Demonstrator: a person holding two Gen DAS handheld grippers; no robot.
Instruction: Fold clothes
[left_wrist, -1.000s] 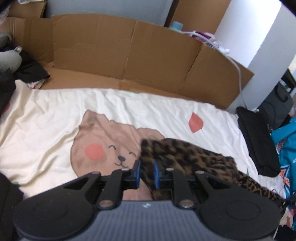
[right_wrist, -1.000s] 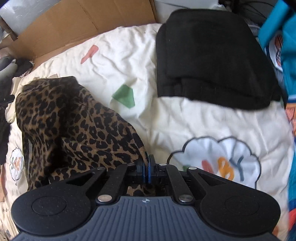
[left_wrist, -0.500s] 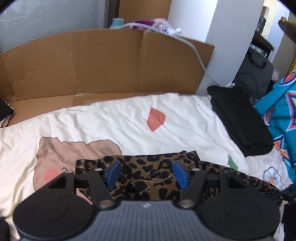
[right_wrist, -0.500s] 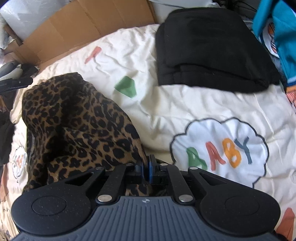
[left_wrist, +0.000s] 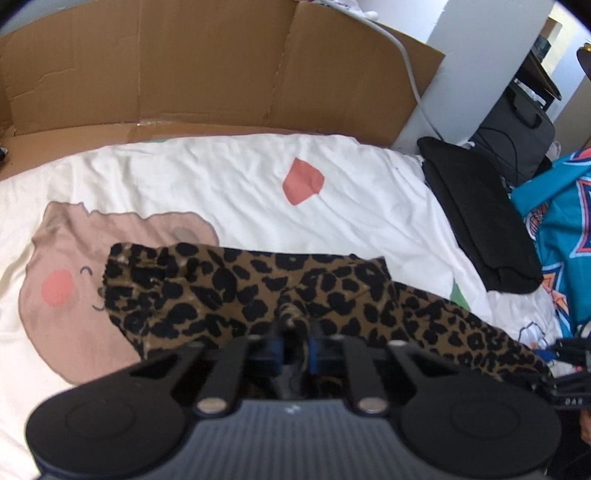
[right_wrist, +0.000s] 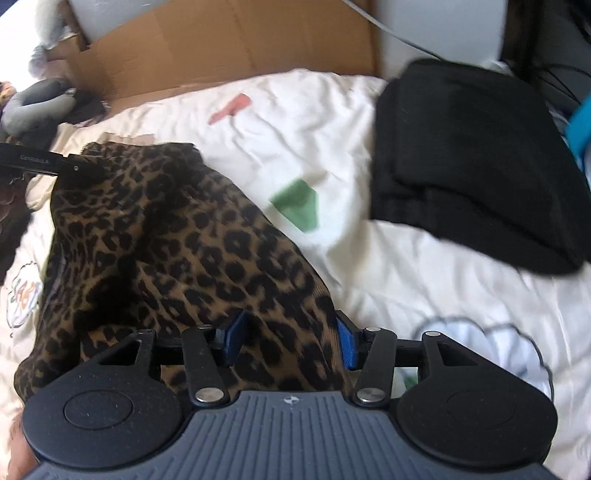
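Observation:
A leopard-print garment (left_wrist: 240, 291) lies crumpled on a white printed bedsheet (left_wrist: 221, 177). In the left wrist view my left gripper (left_wrist: 295, 349) is shut on a pinched ridge of its near edge. In the right wrist view the same leopard-print garment (right_wrist: 166, 240) spreads to the left, and my right gripper (right_wrist: 291, 341) is open, with the cloth's near corner lying loose between its blue pads (right_wrist: 236, 334). The left gripper's black body (right_wrist: 37, 164) shows at the garment's far left corner.
A folded black garment (right_wrist: 472, 155) sits on the right part of the bed. A teal patterned cloth (left_wrist: 561, 240) lies past it. Cardboard panels (left_wrist: 221, 74) line the far edge of the bed. A grey soft object (right_wrist: 37, 107) lies at the far left.
My left gripper opened half a second ago, moved right along the garment and has now shut on a fold of it. My right gripper, shut on the cloth before, has opened.

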